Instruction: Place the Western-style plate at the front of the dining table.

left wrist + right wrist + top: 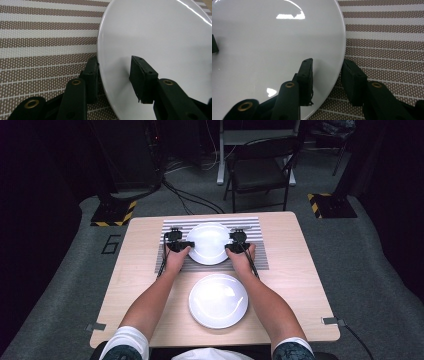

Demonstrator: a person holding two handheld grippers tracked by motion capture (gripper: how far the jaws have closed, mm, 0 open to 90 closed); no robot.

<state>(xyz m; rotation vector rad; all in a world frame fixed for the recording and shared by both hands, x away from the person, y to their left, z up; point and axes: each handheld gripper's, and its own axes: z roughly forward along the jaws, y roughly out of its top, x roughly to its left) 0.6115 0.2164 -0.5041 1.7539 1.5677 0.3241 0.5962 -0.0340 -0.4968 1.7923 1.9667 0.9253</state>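
- A person sits at a wooden table (135, 270), forearms reaching forward, a gripper in each hand.
- The far plate (208, 243), white and round, lies on a striped mat (255, 257) at the far middle of the table.
- The left gripper (186, 245) sits at that plate's left edge; the right gripper (231, 247) sits at its right edge, so the plate lies between the two.
- In the left gripper view, the plate's rim (101, 62) runs between the two black jaws: one jaw is over the mat outside the rim, the other over the plate's white face.
- There the jaws stand narrow, with a gap to the rim on the inner side; the pads do not seem to press on it.
- In the right gripper view it is mirrored: one jaw over the plate (274, 50), the other over the mat (387, 50), the rim passing between.
- These jaws are also narrow; a sliver of white shows between the inner pad and the rim, so I read no firm clamp.
- The tip of the other gripper peeks in at the left border of that view, across the plate.
- A second white plate, the near plate (218, 300), lies on the bare table closer to the person, between the forearms, apart from the mat.
- Beyond the table stands a dark chair (260, 170) on a grey floor.
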